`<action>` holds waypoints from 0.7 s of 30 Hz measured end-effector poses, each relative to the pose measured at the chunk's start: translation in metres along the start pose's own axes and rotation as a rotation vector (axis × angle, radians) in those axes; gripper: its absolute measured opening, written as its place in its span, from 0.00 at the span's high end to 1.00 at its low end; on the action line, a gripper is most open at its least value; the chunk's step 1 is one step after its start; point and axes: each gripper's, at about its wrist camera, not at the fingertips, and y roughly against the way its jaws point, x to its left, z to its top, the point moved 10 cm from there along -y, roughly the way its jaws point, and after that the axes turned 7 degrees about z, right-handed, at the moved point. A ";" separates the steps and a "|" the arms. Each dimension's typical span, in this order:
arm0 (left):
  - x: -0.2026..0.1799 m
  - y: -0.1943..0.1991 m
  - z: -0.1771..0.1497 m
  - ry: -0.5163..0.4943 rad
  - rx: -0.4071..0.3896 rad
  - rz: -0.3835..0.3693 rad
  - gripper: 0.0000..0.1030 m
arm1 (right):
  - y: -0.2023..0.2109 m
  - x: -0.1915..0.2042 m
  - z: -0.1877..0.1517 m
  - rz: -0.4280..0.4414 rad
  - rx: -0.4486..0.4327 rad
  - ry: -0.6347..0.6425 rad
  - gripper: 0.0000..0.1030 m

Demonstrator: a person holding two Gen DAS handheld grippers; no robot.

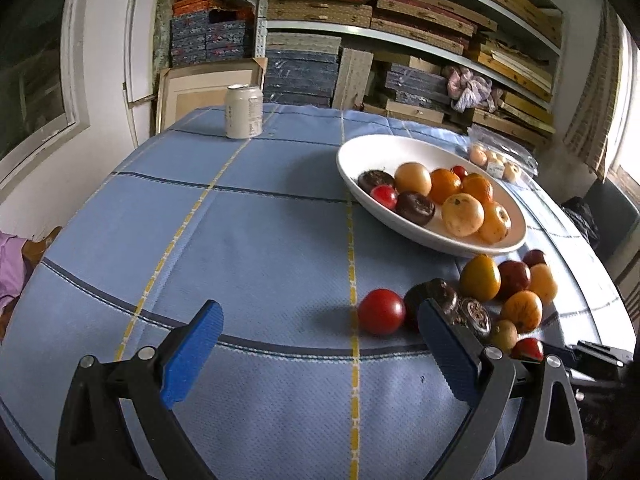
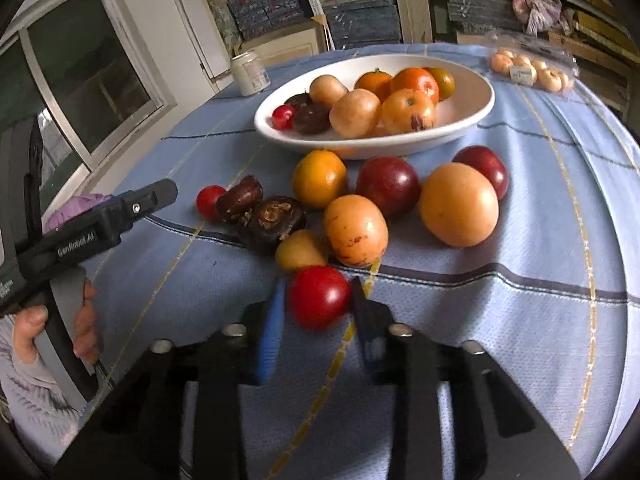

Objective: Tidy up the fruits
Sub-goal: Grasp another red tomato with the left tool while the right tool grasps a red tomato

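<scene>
A white oval bowl on the blue checked tablecloth holds several orange, yellow, red and dark fruits. In front of it lies a loose pile of fruit: yellow-orange ones, dark red ones, two dark brown ones and a small red tomato. My right gripper is shut on a larger red tomato at the near edge of the pile, a blue pad on each side of it. My left gripper stands open over bare cloth, left of the pile.
A pale drink can stands at the far left of the table. A clear bag of small pale fruits lies behind the bowl. Shelves of stacked boxes fill the background. A hand grips the left tool.
</scene>
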 end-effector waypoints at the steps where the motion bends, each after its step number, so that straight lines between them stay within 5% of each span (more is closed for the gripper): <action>1: -0.003 -0.001 -0.003 -0.014 0.009 -0.008 0.04 | 0.001 0.001 0.000 0.005 -0.002 0.000 0.71; 7: -0.027 -0.006 -0.018 -0.127 0.048 -0.041 0.04 | 0.004 0.004 -0.004 0.024 0.002 0.001 0.71; 14: -0.018 -0.022 -0.014 -0.071 0.085 -0.036 0.06 | 0.003 0.004 -0.006 0.024 0.009 -0.006 0.71; 21: -0.014 -0.033 -0.013 -0.044 0.123 -0.051 0.24 | 0.003 0.003 -0.006 0.025 0.009 -0.008 0.71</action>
